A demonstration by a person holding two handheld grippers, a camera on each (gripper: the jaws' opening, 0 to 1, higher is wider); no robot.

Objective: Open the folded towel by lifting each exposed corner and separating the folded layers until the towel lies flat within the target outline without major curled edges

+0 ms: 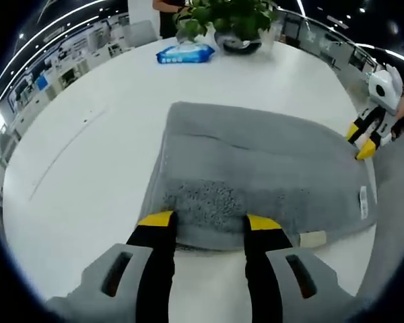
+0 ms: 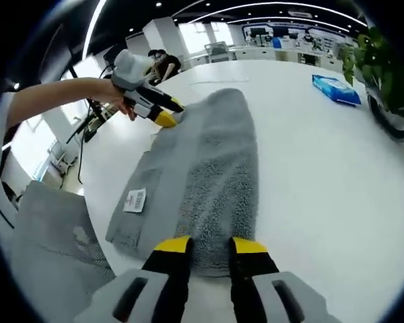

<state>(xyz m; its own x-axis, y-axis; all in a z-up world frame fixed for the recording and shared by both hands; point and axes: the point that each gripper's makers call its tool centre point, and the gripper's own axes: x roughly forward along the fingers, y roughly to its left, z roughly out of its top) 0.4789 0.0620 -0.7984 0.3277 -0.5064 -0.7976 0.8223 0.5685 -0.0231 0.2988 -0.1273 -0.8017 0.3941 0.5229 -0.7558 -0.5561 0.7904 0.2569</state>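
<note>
Both claws, the left claw (image 1: pixel 207 220) and the right claw (image 2: pixel 209 245), are held parted at opposite ends of the folded grey towel (image 1: pixel 256 171) on the white worktop (image 1: pixel 87 155), apparently so layers can be lifted apart.

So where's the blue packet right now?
The blue packet lies on the white table beyond the grey towel, beside the potted plant; in the right gripper view it sits upper right.

The towel (image 1: pixel 256 175) is grey terry cloth, matt and nubbly, with a paper-like label (image 2: pixel 135 200). The table (image 1: pixel 87 155) looks smooth, white, faintly glossy.
</note>
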